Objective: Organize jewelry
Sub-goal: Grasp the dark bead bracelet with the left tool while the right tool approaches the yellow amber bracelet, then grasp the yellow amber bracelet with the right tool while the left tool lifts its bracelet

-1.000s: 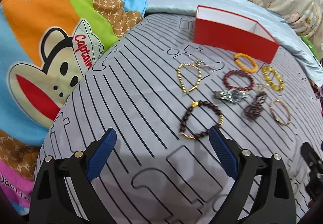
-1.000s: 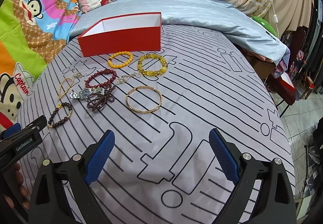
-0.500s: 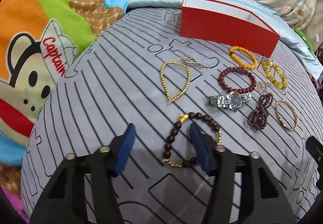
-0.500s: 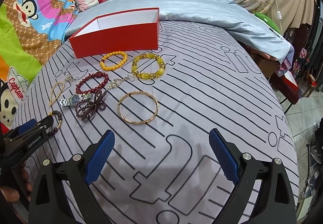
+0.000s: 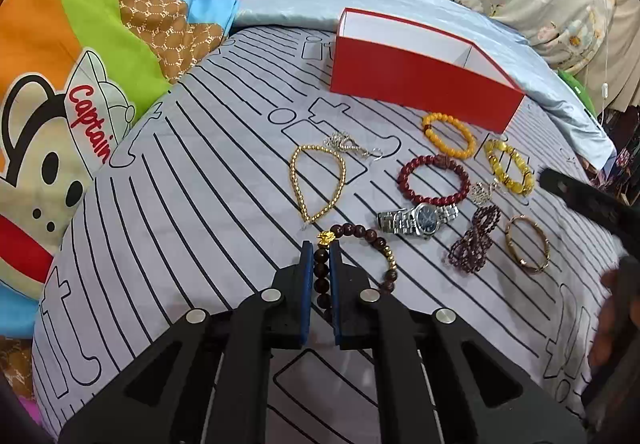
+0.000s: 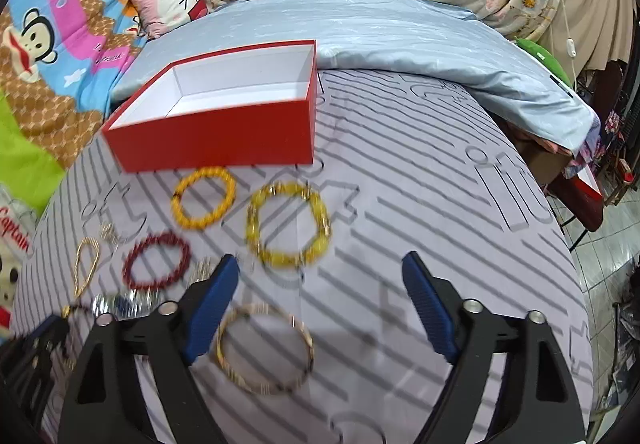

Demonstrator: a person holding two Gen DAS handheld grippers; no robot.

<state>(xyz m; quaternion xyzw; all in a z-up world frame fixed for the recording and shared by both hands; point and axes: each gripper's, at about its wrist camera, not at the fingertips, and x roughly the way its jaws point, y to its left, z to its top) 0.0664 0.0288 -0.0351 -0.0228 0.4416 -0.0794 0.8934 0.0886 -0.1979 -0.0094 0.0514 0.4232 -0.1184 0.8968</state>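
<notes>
Jewelry's all still out on the grey striped bedspread [image 5: 168,203], and the open red cardboard box [image 6: 216,135] beyond both grippers has nothing in it. First pickup is happening: the left gripper [image 5: 321,276] has just been closing and now pinches the dark brown bead bracelet with gold charm [image 5: 360,244]. The right gripper [image 6: 320,308] has its jaws wide, just been narrowing, thin gold bangle [image 6: 266,348] lying loose between them. Count: seven bracelets, one steel watch [image 5: 418,219], two small silver pieces, one box.
</notes>
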